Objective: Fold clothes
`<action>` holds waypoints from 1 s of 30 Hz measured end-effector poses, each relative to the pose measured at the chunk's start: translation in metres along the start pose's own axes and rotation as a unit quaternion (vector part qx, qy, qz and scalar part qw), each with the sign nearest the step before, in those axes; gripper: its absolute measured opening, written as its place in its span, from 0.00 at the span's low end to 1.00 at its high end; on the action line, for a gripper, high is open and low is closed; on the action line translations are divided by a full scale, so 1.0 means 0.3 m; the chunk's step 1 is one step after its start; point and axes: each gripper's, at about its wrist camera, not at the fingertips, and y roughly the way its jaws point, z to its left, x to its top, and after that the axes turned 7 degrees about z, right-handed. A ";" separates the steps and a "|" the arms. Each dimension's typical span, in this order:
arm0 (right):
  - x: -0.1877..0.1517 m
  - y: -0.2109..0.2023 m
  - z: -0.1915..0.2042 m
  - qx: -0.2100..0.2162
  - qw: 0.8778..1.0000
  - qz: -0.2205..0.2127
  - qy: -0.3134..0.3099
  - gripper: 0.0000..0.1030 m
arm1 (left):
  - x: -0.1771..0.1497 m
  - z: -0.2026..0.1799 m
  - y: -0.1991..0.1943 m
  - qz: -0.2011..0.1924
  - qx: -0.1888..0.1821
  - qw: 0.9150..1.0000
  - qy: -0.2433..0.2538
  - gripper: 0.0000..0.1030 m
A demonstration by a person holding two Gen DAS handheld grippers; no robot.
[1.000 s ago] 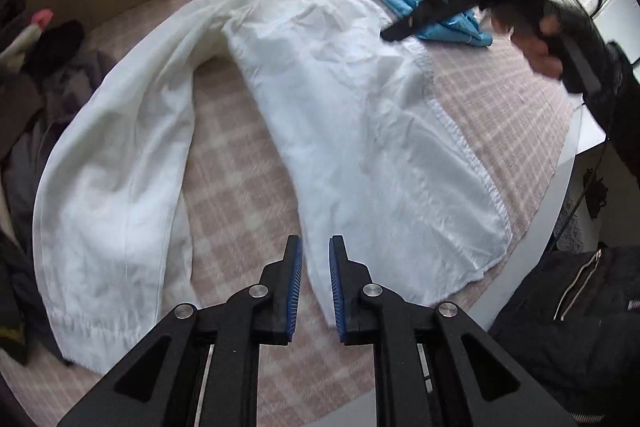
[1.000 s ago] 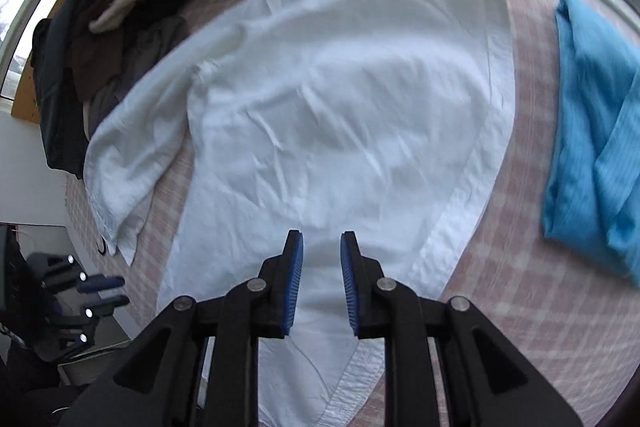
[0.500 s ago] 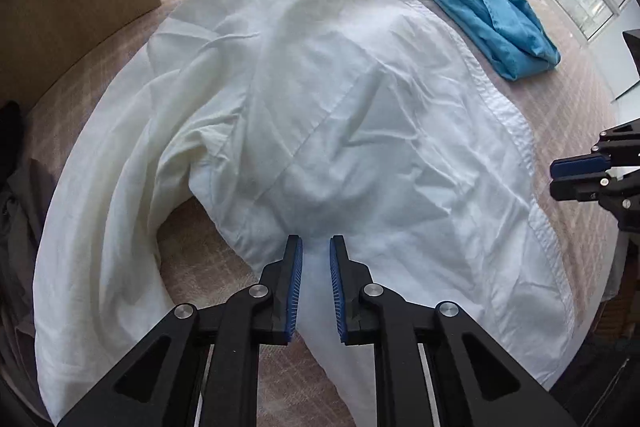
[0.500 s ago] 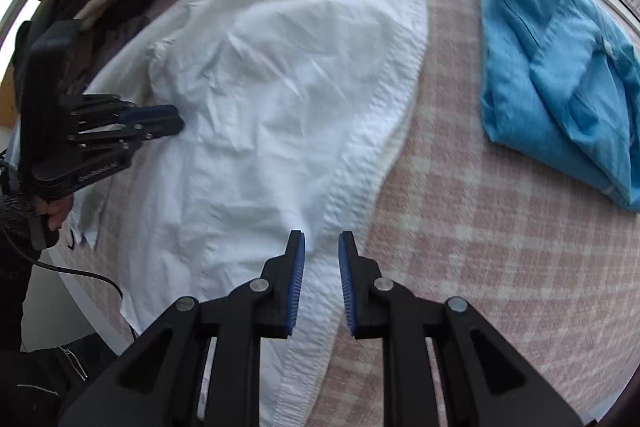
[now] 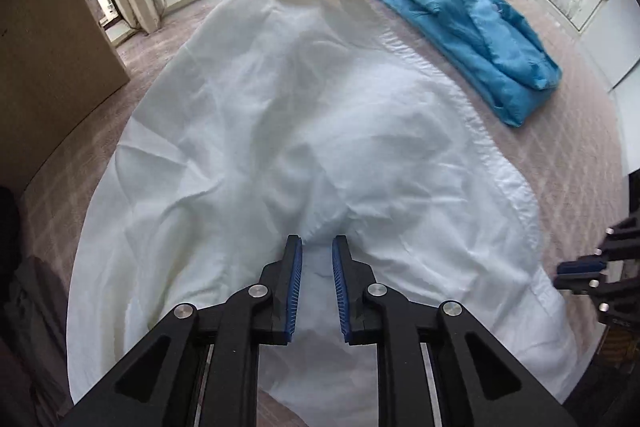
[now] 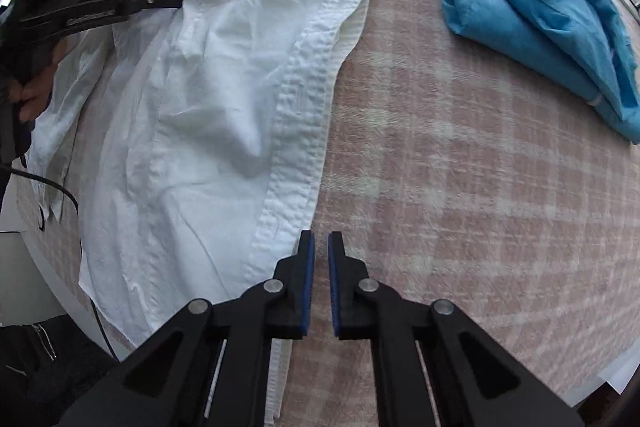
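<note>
You are holding both grippers over the white shirt (image 5: 280, 131). The left gripper (image 5: 317, 287) and right gripper (image 6: 320, 283) are gaping narrowly, holding nothing. Pinch the shirt's edge (image 6: 296, 131) firmly.

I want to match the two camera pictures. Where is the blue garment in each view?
Left wrist view: the blue garment lies upper right, beyond the white shirt.
Right wrist view: the blue garment lies upper right, on the checked cover.
Shared landmark: the shirt's stitched front edge, facing the garment.
</note>
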 end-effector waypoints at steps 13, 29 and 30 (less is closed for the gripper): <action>0.016 0.149 0.064 -0.019 0.999 0.030 -0.038 0.01 | -0.203 0.149 -0.245 -0.044 -0.052 0.997 -0.038 0.23; 0.312 0.196 0.852 0.025 0.980 0.067 -0.185 0.39 | -0.907 -0.029 -0.157 0.020 -0.154 0.973 -0.172 0.34; 0.304 0.207 0.890 0.023 0.979 0.076 -0.189 0.39 | -0.921 -0.039 -0.167 0.014 -0.155 0.972 -0.176 0.34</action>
